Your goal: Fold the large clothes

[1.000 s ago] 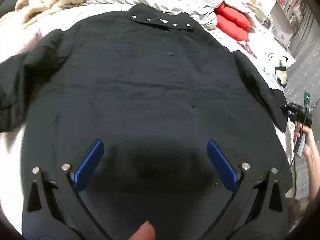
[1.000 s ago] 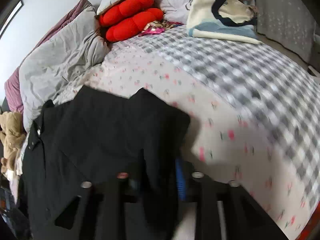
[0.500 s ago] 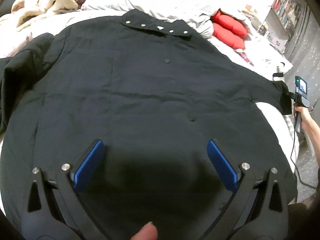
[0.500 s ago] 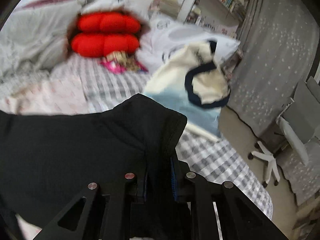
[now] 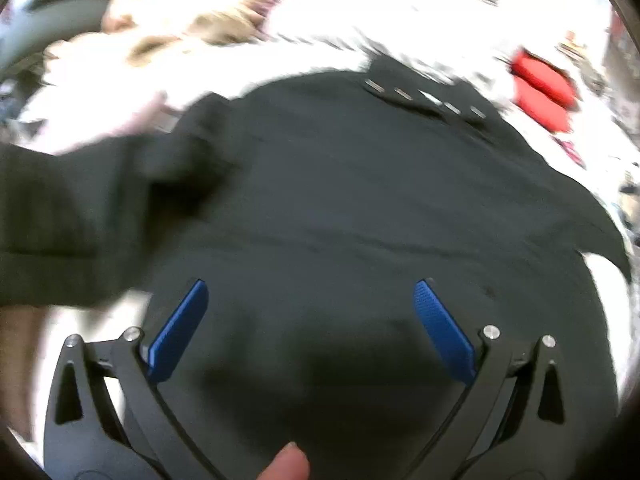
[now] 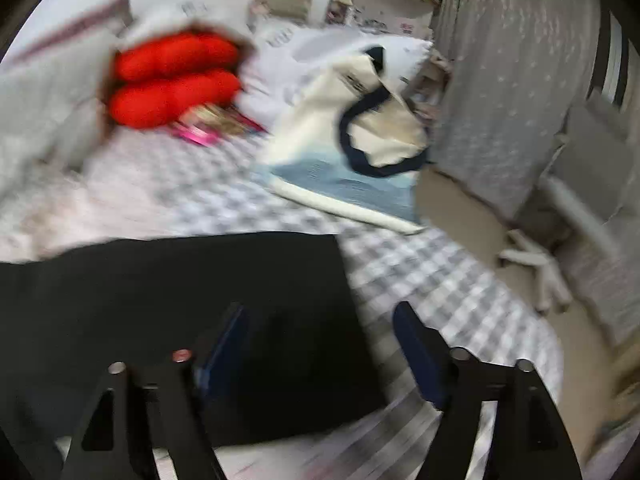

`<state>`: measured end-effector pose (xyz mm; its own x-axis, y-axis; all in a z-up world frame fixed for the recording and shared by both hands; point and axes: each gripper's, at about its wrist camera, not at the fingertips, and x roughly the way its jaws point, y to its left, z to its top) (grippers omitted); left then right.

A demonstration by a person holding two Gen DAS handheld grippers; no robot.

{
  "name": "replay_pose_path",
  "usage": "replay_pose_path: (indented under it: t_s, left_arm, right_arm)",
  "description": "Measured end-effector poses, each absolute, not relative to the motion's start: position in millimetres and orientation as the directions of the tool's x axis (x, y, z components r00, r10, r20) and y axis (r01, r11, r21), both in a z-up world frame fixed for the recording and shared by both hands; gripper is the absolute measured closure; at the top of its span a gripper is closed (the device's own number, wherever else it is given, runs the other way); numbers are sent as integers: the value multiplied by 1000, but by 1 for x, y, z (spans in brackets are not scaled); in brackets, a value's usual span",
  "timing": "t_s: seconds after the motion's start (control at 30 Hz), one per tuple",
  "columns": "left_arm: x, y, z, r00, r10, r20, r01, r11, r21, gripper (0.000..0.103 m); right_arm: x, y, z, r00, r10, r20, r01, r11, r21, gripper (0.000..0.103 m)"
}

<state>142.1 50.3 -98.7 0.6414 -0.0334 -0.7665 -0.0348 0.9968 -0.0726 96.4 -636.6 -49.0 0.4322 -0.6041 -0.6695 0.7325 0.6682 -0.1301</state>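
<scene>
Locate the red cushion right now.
The red cushion sits upper left in the right wrist view, at the head of the bed beside the cream tote bag; upper right in the left wrist view.

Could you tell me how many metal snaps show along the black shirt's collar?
4 snaps, blurred, in a row across the collar of the black shirt; more may be hidden.

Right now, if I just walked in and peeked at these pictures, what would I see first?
First you'd spot the big black shirt spread flat across the bed, its collar at the far end. Next, the bright red cushion by the pillows, with a cream tote bag lying near the bed's far edge. The right gripper has just been opening over the shirt's sleeve end; the left gripper hangs open above the shirt's lower part.
</scene>
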Motion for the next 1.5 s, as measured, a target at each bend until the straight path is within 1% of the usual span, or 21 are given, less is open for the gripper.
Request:
replay_pose_path:
  t_s: [0.1, 0.2, 0.3, 0.4, 0.43, 0.5, 0.57, 0.6, 0.67, 0.73, 0.83, 0.93, 1.03, 1.13, 1.2, 1.3, 1.33, 1.4, 1.43, 1.47, 1.5]
  left_arm:
    - [134, 87, -74, 660, 157, -735, -188, 981, 41, 1]
    - [123, 128, -57, 629, 342, -698, -346, 927, 142, 1]
    - [118, 166, -58, 575, 411, -708, -432, 887, 164, 1]
    - [125, 199, -69, 522, 401, -753, -477, 869, 132, 2]
    - [131, 211, -78, 502, 373, -780, -485, 868, 102, 8]
    - [139, 225, -91, 481, 309, -821, -492, 870, 38, 28]
    - [149, 234, -102, 475, 217, -853, -484, 874, -47, 81]
    - [152, 234, -101, 489, 176, -854, -463, 882, -84, 89]
    - [151, 220, -85, 538, 165, -827, -410, 908, -86, 91]
    - [147, 204, -57, 609, 172, -774, -351, 934, -68, 92]
    - [143, 202, -7, 726, 170, -667, -309, 946, -95, 92]
    - [144, 228, 40, 803, 210, -557, -330, 936, -122, 92]
    - [153, 267, 56, 812, 267, -519, -385, 914, -132, 92]
    - [169, 301, 47, 779, 331, -533, -447, 889, -101, 92]
    - [185, 325, 26, 717, 359, -597, -497, 864, -77, 92]
    - [204, 347, -15, 589, 382, -712, -544, 839, 0, 91]
    - [205, 348, -25, 560, 383, -734, -551, 835, 15, 87]
    - [201, 349, -27, 558, 390, -732, -565, 825, 9, 78]
    - [196, 343, -24, 572, 392, -721, -566, 825, 0, 62]
    - [191, 337, -21, 586, 390, -710, -562, 827, -10, 41]
    - [186, 330, -17, 610, 385, -693, -554, 832, -26, 34]
  right_arm:
    - [97, -593, -38, 554, -488, -675, 667, 745, 10, 20]
    - [100, -540, -29, 625, -394, -674, 585, 808, 71, 20]
    - [107, -485, -23, 675, -312, -669, 496, 863, 99, 20]
    - [118, -431, -18, 701, -242, -671, 404, 910, 94, 20]
    - [121, -413, -16, 710, -220, -669, 374, 923, 94, 20]
    - [126, -386, -18, 722, -184, -667, 333, 937, 103, 20]
    - [131, -362, -26, 718, -144, -681, 294, 950, 109, 20]
    - [133, -355, -31, 714, -129, -688, 279, 954, 110, 20]
    - [138, -339, -41, 705, -109, -701, 251, 963, 103, 20]
    - [141, -327, -47, 698, -102, -709, 229, 970, 85, 20]
    - [146, -316, -55, 688, -98, -719, 210, 975, 68, 20]
    - [149, -311, -57, 685, -89, -723, 202, 977, 71, 20]
    - [151, -312, -60, 681, -88, -727, 206, 976, 75, 20]
    - [154, -312, -68, 671, -96, -735, 216, 974, 70, 20]
    - [156, -313, -73, 659, -94, -746, 220, 973, 72, 20]
    - [158, -315, -80, 648, -84, -757, 228, 970, 88, 20]
    - [158, -317, -80, 649, -78, -756, 230, 968, 98, 20]
    - [157, -321, -79, 654, -64, -754, 238, 963, 124, 20]
    - [157, -323, -79, 657, -58, -752, 242, 961, 137, 20]
    - [158, -325, -78, 658, -51, -751, 245, 958, 149, 20]
    - [159, -326, -77, 659, -44, -751, 244, 957, 158, 20]
